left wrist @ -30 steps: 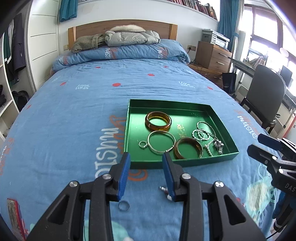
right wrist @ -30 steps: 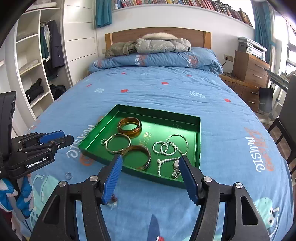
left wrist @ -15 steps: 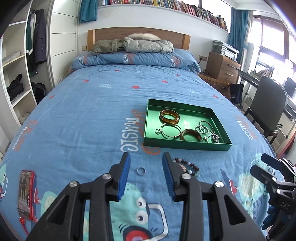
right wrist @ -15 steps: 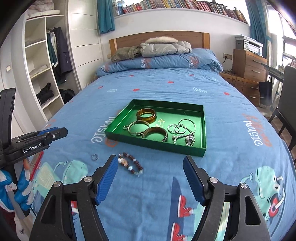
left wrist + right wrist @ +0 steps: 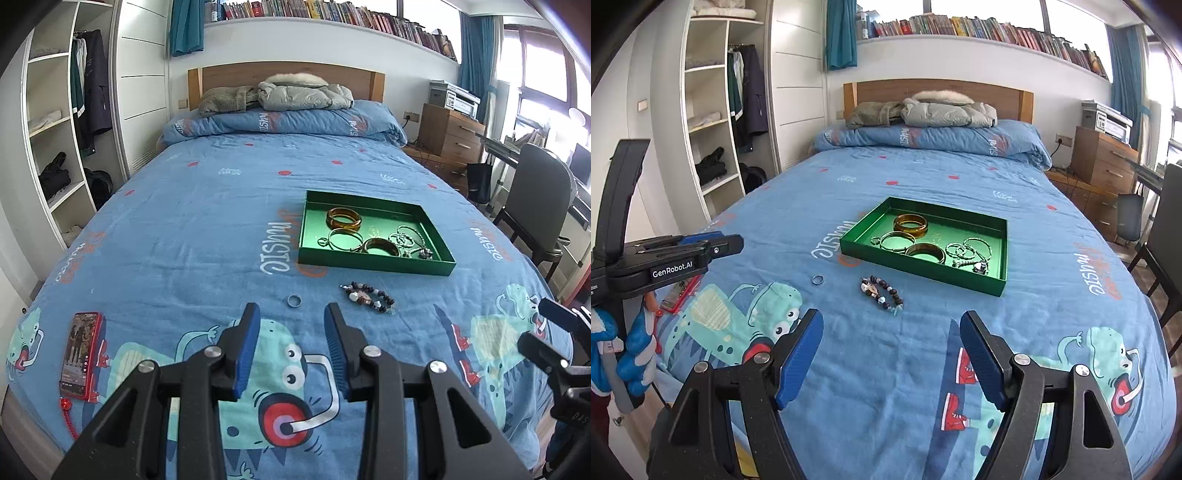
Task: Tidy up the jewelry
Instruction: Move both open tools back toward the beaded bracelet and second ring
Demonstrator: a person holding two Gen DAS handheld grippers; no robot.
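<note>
blue bedspread (image 5: 207, 229) is bearing a ring (image 5: 294, 301) outside the green tray (image 5: 373, 263); left gripper (image 5: 291, 332), gaping empty like the right gripper (image 5: 891, 341), should be straddling it squarely.

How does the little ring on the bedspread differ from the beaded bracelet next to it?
The ring is one plain, smooth, bluish-grey band; the beaded bracelet is a string of many dark, white and pale beads. The ring is much the smaller and keeps a round shape, while the bracelet lies stretched into a long flattened loop. The ring lies ahead of the left gripper, the bracelet further right. Both lie on the bedspread, outside the green tray.
</note>
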